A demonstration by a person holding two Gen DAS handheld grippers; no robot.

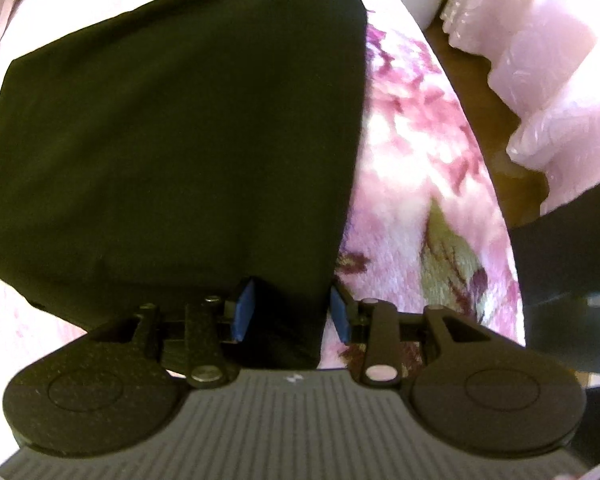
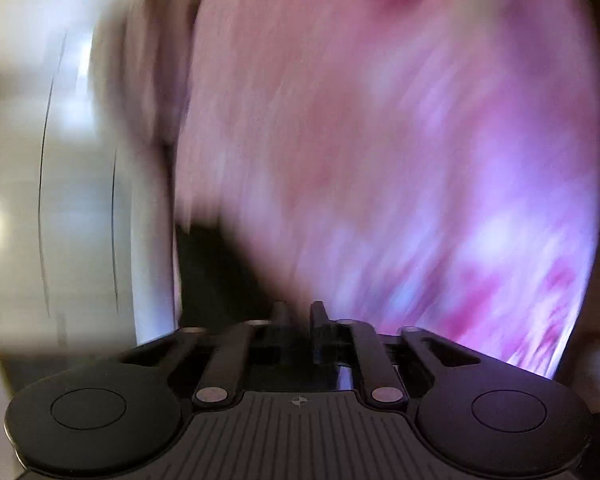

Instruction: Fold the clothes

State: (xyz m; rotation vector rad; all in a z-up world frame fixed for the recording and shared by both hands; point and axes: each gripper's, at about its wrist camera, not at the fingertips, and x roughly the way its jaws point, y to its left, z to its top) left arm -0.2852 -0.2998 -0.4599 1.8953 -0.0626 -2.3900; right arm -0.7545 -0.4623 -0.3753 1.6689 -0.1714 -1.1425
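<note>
Lying flat on a fluffy pink floral blanket (image 1: 412, 168), a folded black cloth garment (image 1: 172, 128) fills most of the left wrist view. Its near corner sits between the blue pads (image 1: 242, 308) of the left gripper (image 1: 290, 312), though whether they press on it cannot be told. Blur streaks the right wrist view, where the right gripper (image 2: 298, 312) is clenched with nothing between its fingers, pink blanket ahead and a pale wall (image 2: 60, 160) at left.
</note>
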